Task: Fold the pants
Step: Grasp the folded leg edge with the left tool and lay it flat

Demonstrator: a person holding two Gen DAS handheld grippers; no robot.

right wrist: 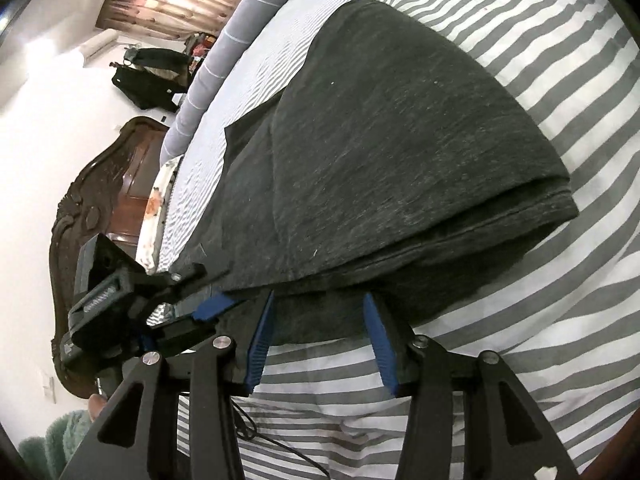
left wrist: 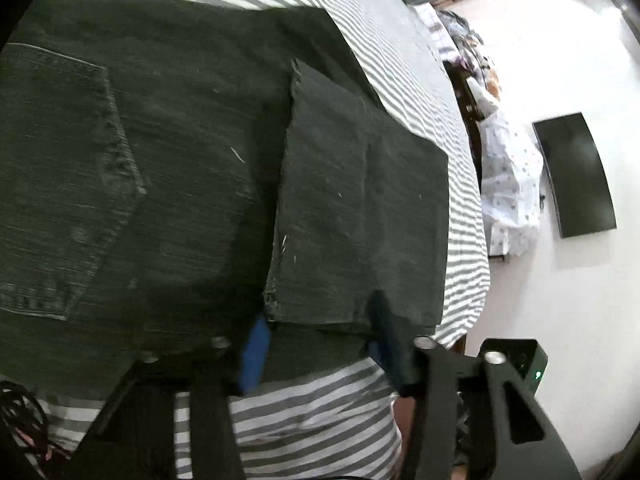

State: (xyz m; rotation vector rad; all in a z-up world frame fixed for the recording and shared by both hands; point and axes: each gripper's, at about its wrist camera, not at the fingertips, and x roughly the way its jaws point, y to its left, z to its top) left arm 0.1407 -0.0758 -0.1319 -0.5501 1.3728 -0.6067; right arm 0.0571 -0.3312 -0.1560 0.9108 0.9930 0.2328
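The dark pants [left wrist: 192, 168] lay on the striped bed [left wrist: 392, 52], already doubled over, hem on top. Both grippers sat at the near edge: left gripper [left wrist: 320, 344] and right gripper [right wrist: 320, 332], fingers part-spread astride cloth; grip unclear. Another fold seemingly remained.

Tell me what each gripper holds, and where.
Cannot tell: the left gripper and right gripper both straddle the pants' near edge, but no pinch shows.
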